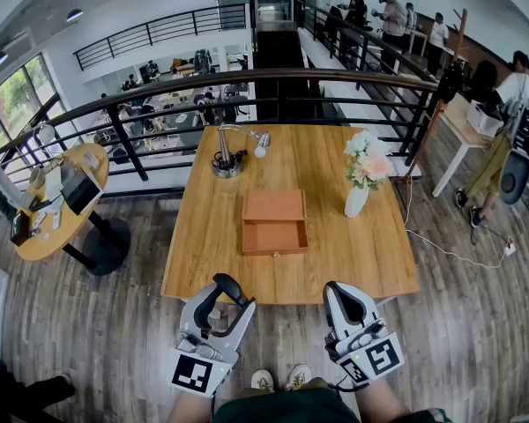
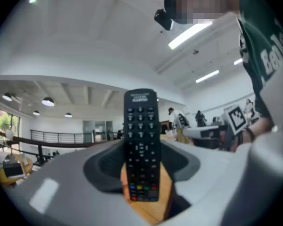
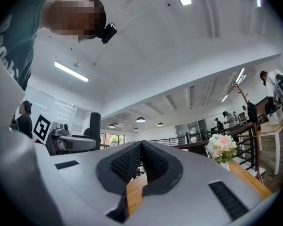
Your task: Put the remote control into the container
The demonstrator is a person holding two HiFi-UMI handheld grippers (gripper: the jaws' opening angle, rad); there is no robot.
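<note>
While the left gripper (image 1: 227,300) pinches the black rectangular plastic remote control (image 2: 142,145) upright, lower left | right gripper (image 1: 342,294) jaws pressed together, empty, lower right | orange-brown open rectangular container (image 1: 274,223) mid-frame on light wooden table (image 1: 335,249), well apart from both grippers

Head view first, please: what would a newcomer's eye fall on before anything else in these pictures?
Most striking is the black remote control, held between the jaws of the left gripper just short of the near edge of the table. Beyond it, an open orange-brown container lies mid-table, with a vase of flowers to its right. The right gripper is shut and empty.
</note>
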